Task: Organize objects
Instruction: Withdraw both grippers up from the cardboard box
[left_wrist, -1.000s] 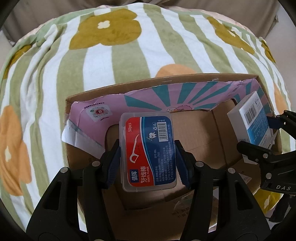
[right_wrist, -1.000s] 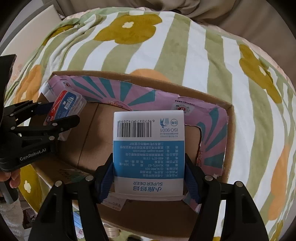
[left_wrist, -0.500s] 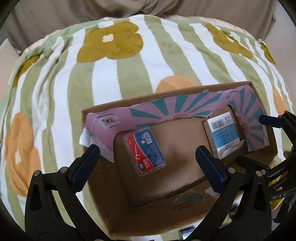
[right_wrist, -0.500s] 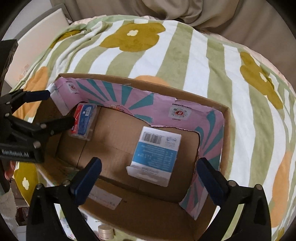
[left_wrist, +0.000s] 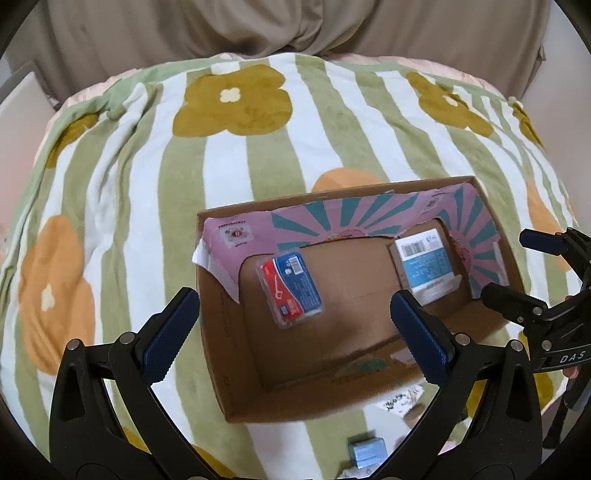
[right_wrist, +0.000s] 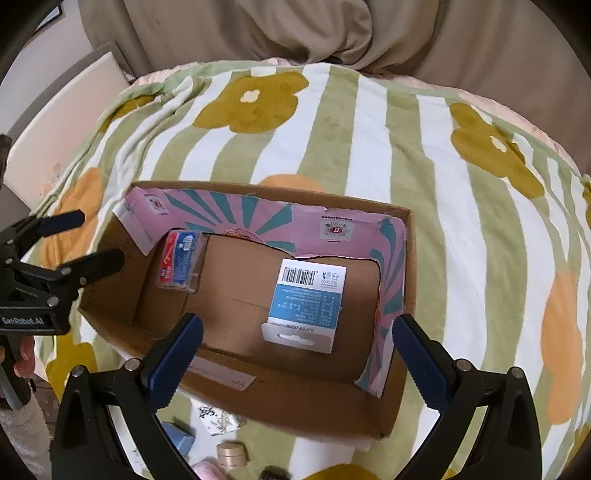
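Observation:
An open cardboard box (left_wrist: 216, 332) (right_wrist: 402, 280) with a pink and teal lining sits on a striped floral blanket. Inside it, a clear dental floss case (left_wrist: 291, 287) (right_wrist: 180, 260) with a red and blue label lies at the left, and a white and blue packet (left_wrist: 424, 263) (right_wrist: 307, 303) lies at the right. My left gripper (left_wrist: 295, 336) is open and empty, held above the box's near side. My right gripper (right_wrist: 297, 356) is open and empty, above the near side too. Each gripper shows at the edge of the other's view.
The green and white blanket (left_wrist: 147, 166) with yellow and orange flowers covers the surface. Small items lie near the front edge: a blue box (left_wrist: 365, 452) (right_wrist: 181, 439), a printed card (right_wrist: 218, 421) and a round beige tin (right_wrist: 231, 454). Beige fabric (right_wrist: 295, 33) rises behind.
Both grippers opened and let go: the floss case and the white and blue packet now lie in the box. Both grippers have pulled back and up from the box.

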